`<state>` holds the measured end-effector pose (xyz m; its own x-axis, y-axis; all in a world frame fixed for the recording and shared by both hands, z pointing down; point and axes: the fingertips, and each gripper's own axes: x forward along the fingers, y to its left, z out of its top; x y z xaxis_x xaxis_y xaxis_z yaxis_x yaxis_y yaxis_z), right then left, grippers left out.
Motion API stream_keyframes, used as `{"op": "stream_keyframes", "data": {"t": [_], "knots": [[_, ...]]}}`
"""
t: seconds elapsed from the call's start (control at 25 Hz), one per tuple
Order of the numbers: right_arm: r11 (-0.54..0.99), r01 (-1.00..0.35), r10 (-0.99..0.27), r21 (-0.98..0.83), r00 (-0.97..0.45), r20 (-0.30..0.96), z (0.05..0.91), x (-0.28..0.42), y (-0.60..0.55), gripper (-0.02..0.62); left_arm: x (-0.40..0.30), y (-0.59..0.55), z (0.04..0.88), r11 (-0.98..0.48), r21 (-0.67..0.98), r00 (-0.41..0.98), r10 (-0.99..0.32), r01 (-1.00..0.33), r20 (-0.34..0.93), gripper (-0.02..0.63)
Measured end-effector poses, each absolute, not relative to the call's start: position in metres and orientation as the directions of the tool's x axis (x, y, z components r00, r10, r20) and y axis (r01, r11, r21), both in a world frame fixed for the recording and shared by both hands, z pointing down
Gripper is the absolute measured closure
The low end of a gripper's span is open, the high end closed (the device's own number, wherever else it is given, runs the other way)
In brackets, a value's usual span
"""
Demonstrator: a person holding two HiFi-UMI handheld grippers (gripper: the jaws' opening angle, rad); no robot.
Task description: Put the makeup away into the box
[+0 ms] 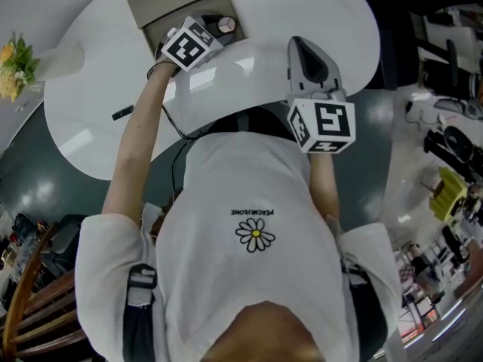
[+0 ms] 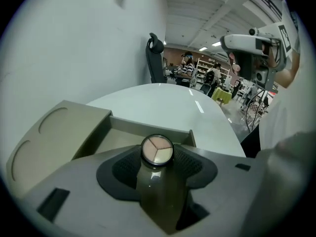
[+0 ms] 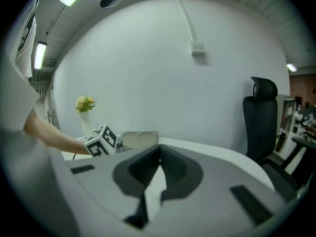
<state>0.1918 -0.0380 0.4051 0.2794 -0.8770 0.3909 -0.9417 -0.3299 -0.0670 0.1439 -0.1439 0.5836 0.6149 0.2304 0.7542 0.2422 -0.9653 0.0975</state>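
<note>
The left arm (image 1: 136, 142) reaches forward across the white counter (image 1: 90, 127) to the beige box (image 1: 177, 2) at its far side; the left gripper (image 1: 217, 30) tips downward over the box, its marker cube (image 1: 192, 42) facing up. Its jaws stand wide and are clamped on a round compact (image 2: 157, 150) with three pale shades in its pan; the compact sits at the jaw tips, above the box's open compartment, and whether it touches the box floor cannot be told. The box lid lies flat beside the compartment, with rounded recesses pressed into it.

The right arm (image 1: 323, 179) is kept close to the body; the right gripper (image 1: 302, 45) is over the near part of the counter, well apart from the box, pointing ahead and slightly down. Its jaws are closed tip to tip with nothing between them; only the counter shows through the slit behind the tips.

The counter is glossy and rounded; a vase of yellow flowers (image 1: 13, 62) stands at its left edge, and a plain white wall (image 3: 148, 58) rises behind it. A black office chair (image 3: 261, 117) stands by the wall; farther back, shelves and several people (image 2: 187, 67) show under ceiling lights.
</note>
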Motion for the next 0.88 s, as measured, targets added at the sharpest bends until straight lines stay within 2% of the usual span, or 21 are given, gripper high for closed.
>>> {"op": "stream_keyframes", "data": {"t": [0.4, 0.88], "knots": [[-0.341, -0.939, -0.871, -0.048, 0.297, 0.392, 0.4070, 0.1909, -0.0346, 0.566, 0.1466, -0.1405, 0.5868, -0.957, 0.165, 0.592, 0.278, 0.238, 0.756, 0.384], [-0.345, -0.938, -0.871, -0.043, 0.303, 0.387, 0.4050, 0.1929, -0.0288, 0.566, 0.1481, -0.1412, 0.5874, -0.963, 0.145, 0.592, 0.254, 0.225, 0.765, 0.385]]}}
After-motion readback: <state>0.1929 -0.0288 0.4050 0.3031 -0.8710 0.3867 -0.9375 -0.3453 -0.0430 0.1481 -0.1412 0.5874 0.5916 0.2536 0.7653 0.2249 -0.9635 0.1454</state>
